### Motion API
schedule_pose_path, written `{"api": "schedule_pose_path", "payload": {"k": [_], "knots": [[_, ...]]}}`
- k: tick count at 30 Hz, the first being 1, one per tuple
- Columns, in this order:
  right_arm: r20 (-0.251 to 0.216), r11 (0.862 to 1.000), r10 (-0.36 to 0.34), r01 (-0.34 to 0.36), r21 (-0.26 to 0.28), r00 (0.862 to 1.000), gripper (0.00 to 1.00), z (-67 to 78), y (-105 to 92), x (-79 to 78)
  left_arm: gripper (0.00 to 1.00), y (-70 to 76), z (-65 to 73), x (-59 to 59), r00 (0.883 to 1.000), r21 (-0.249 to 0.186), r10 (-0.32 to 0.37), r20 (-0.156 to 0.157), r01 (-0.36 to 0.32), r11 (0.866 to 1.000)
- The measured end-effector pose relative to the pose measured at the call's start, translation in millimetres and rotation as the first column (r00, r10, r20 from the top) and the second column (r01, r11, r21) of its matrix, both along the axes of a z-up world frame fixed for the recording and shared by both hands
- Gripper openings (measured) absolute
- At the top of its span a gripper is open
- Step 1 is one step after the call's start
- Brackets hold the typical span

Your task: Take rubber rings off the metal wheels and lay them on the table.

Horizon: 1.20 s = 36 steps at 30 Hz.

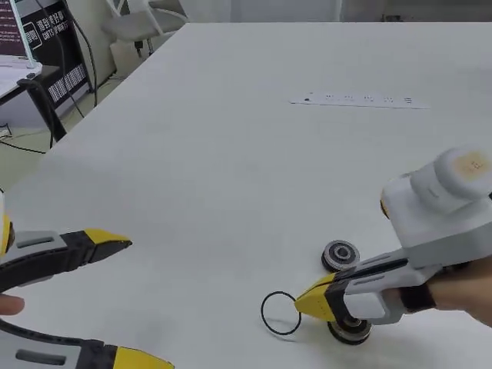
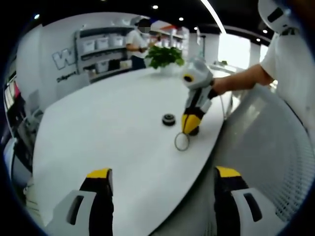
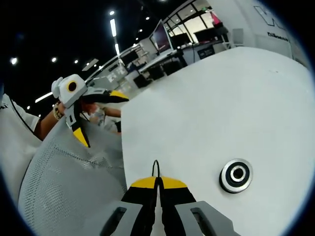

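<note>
**Head view.** The right tool comes in from the lower right, low over the white counter. Its yellow-tipped jaws are pressed together at the edge of a black rubber ring, which lies flat on the counter just left of the tips. One metal wheel stands clear on the counter just behind this tool. A second wheel sits partly under the tool body, beside the ring. The left tool is at the lower left, well apart from the ring, with its jaws spread wide.

**Left gripper view.** The tool's own jaws rise from the bottom, spread apart with nothing between them. Across the counter, the right tool points down at the ring, with one wheel just beside it. A potted plant stands at the far end of the counter.

**Right gripper view.** The tool's own jaws are closed, pinching the ring. A thin black loop shows beyond the tips. One wheel lies flat to the right. The left tool shows at the upper left, jaws open.
</note>
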State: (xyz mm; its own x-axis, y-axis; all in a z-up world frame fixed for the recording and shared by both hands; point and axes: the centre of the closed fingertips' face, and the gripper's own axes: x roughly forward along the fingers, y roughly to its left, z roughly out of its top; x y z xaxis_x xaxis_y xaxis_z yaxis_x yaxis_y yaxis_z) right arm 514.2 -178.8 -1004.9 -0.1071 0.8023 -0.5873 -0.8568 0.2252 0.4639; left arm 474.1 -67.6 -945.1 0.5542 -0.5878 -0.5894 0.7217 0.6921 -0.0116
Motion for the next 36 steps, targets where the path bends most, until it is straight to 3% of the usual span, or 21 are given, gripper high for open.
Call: {"api": "schedule_pose_path", "payload": {"k": [12, 17, 23, 27, 31, 36], "knots": [[0.073, 0.997, 0.011, -0.005, -0.083, 0.997, 0.0, -16.2, -4.4, 8.3, 0.86, -0.1, -3.2, -1.0, 1.0, 0.006, -0.004, -0.01, 0.004, 1.0], [0.099, 0.996, 0.0, 0.008, -0.087, 0.995, 0.08, -14.6, -7.2, 13.8, 0.86, 0.2, -2.7, -0.9, 1.0, 0.008, -0.003, -0.008, 0.003, 1.0], [0.114, 0.997, -0.022, 0.03, -0.068, 0.993, 0.09, -6.2, -17.5, 17.7, 0.86, -2.6, -0.7, -0.3, 0.999, 0.03, -0.032, -0.002, 0.032, 0.999], [0.13, 0.997, -0.038, 0.046, -0.061, 0.991, 0.09, -2.7, -26.9, 18.2, 0.86, -9.5, 5.4, 4.2, 0.999, 0.021, -0.05, 0.006, 0.049, 0.999], [0.13, 0.997, -0.064, 0.069, -0.034, 0.99, 0.1, 1.5, -37.1, 16.4, 0.86, -24.6, 17.4, 11.5, 0.996, -0.007, -0.085, 0.042, 0.085, 0.996], [0.153, 0.995, -0.101, 0.1, 0.016, 0.983, 0.12, 10.2, -47.4, 14.7, 0.85, -31.4, 9.5, 15.5, 0.991, 0.026, -0.131, 0.026, 0.13, 0.991]]}}
